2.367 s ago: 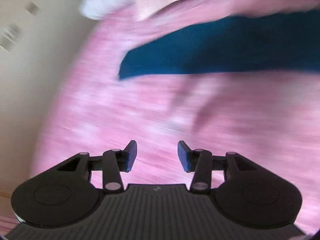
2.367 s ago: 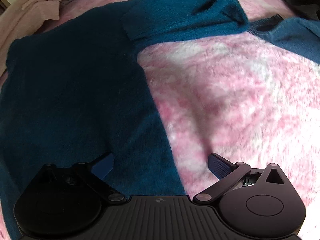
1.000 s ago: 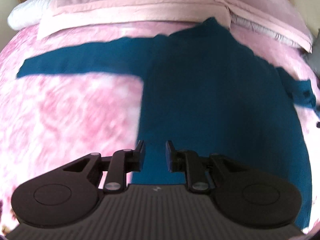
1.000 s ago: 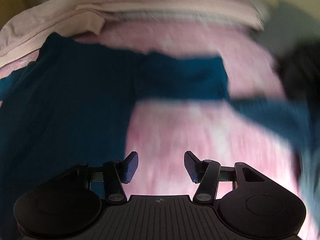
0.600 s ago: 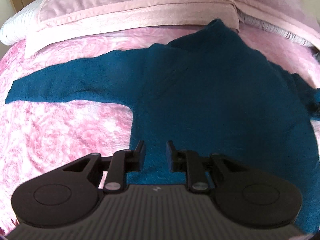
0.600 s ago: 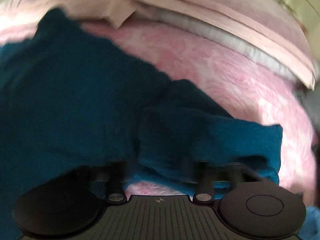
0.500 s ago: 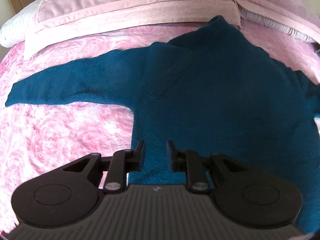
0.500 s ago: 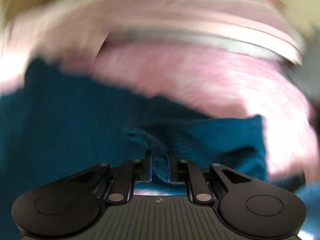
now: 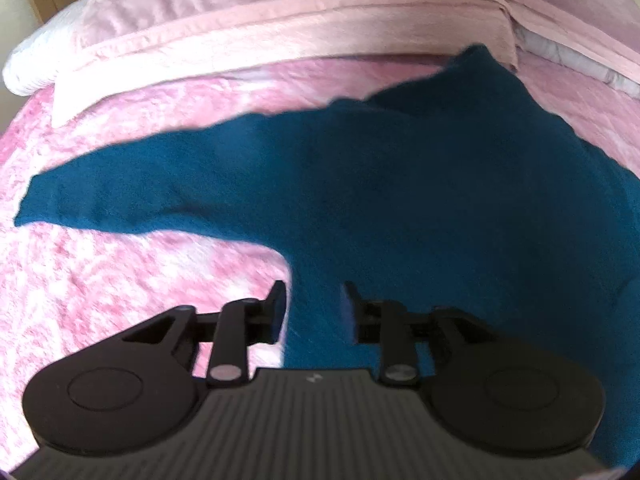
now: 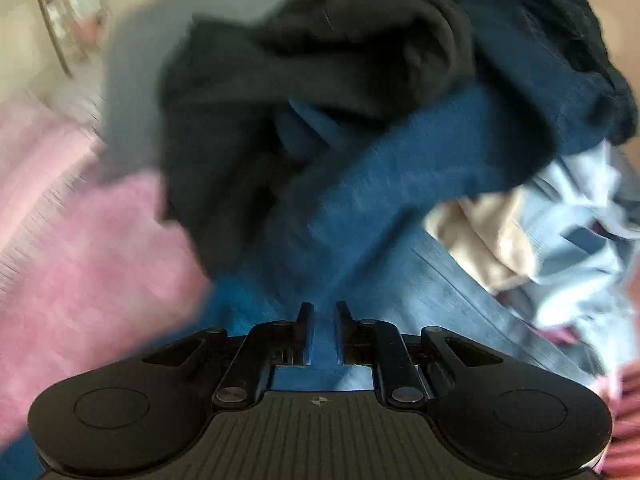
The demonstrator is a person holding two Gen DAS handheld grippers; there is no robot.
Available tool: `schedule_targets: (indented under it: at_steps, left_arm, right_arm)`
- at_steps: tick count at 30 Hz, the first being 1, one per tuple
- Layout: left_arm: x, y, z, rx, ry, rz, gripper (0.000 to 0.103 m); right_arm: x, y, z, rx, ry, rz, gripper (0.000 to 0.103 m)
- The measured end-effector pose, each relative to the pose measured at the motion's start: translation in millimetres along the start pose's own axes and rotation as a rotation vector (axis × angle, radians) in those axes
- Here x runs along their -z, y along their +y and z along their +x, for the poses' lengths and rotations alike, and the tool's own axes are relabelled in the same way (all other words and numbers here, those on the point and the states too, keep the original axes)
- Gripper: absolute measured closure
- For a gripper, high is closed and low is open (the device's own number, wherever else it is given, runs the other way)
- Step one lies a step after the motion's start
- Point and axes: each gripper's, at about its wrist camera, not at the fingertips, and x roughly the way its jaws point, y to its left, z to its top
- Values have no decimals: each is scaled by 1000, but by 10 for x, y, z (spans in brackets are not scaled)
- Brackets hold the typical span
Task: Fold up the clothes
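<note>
Left claw (image 9: pixel 314 300): my jaws are opening, nothing pinched; the sweater's (image 9: pixel 420 200) side edge lies between and under them.
Right claw (image 10: pixel 321 326): narrow. Blue cloth shows in the gap, but the blur hides whether I grip it.
Sweater: spread flat on the bed (image 9: pixel 100 280), collar toward the pillows (image 9: pixel 280 12), one sleeve (image 9: pixel 120 196) stretched out sideways.
Pile (image 10: pixel 360 120): dark, blue, pale and cream clothes heaped ahead of my right claw.
Risk: soft knit may bunch or drag if I close on one layer only; near the pile I might snag the wrong garment.
Textures: fuzzy teal knit; plush mottled pink cover; smooth pink pillows.
</note>
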Motion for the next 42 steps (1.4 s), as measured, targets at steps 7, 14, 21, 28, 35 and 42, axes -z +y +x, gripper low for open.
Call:
schedule_targets:
  at_steps: [7,14,21,28,35,42]
  left_arm:
    - [-447,173,130,20,-90,40,53]
    - [-1237,-83,431,285,-164,130,42]
    - [-1934,-498,929,591,-101,-3,37]
    - [-1676,-504,1631,812,173,-310,89]
    - [-1443,-285,1847,936,179,-495,82]
    - [-1843,-450,1754,916,81,-410,97]
  right_arm:
    - [921,1525,-75,-483,225,-365,88]
    - [1690,3527,-43,-785,362,-619,38]
    - [1816,4846,380,-921,475,-567,38]
    - [2188,4908,1024,-902,798,-377,39]
    - [2310,4767,1319,-1002,1039,-176,38]
    - [2401,5162,1426,-1072,1045,-76,52]
